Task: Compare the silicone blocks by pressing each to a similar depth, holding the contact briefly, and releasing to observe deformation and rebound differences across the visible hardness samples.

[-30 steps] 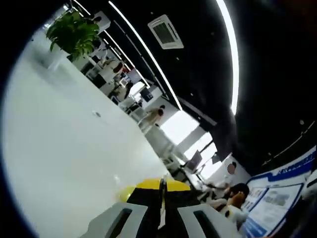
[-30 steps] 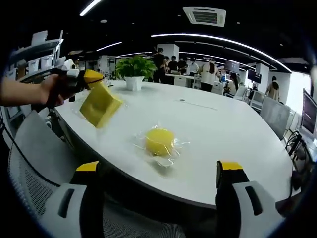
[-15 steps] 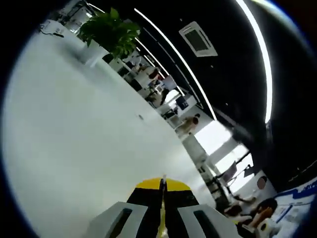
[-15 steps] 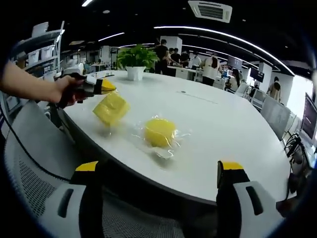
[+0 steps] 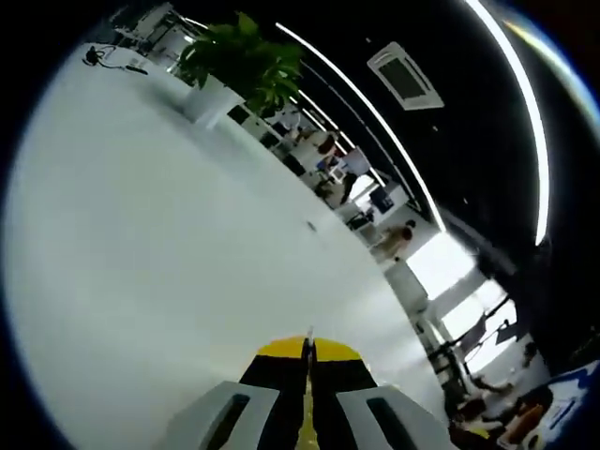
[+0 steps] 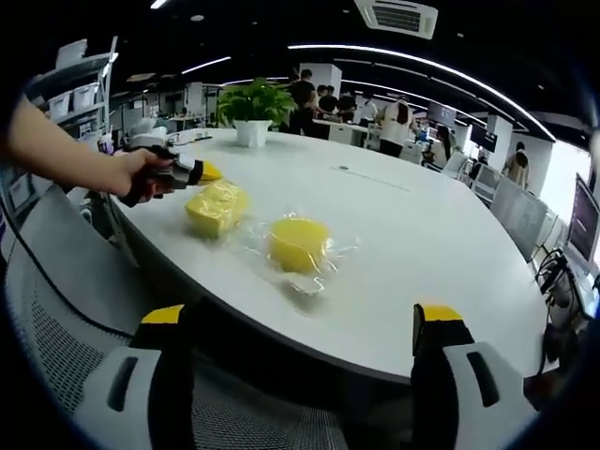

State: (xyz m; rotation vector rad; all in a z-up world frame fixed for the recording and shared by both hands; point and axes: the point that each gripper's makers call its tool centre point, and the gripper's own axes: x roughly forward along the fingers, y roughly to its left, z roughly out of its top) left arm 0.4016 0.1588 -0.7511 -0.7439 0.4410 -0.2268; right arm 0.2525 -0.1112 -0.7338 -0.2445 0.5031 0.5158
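Observation:
Two yellow silicone blocks in clear wrapping lie on the white table (image 6: pixel 431 244). The squarish block (image 6: pixel 217 207) rests near the table's left edge, and the round block (image 6: pixel 298 244) sits just right of it. A hand holds my left gripper (image 6: pixel 199 172) at the squarish block's far corner. In the left gripper view my left gripper (image 5: pixel 307 349) is shut, with a thin yellowish edge pinched between its jaws. My right gripper (image 6: pixel 300 315) stands wide open in front of the table's near edge, short of both blocks.
A potted plant (image 6: pixel 251 112) stands at the table's far side, also seen in the left gripper view (image 5: pixel 239 66). A grey mesh chair (image 6: pixel 61 309) sits below left of the table. Several people and desks fill the background.
My left gripper has come down with the squarish block, from held up in the air to resting on the table beside the round block. My right gripper stays open.

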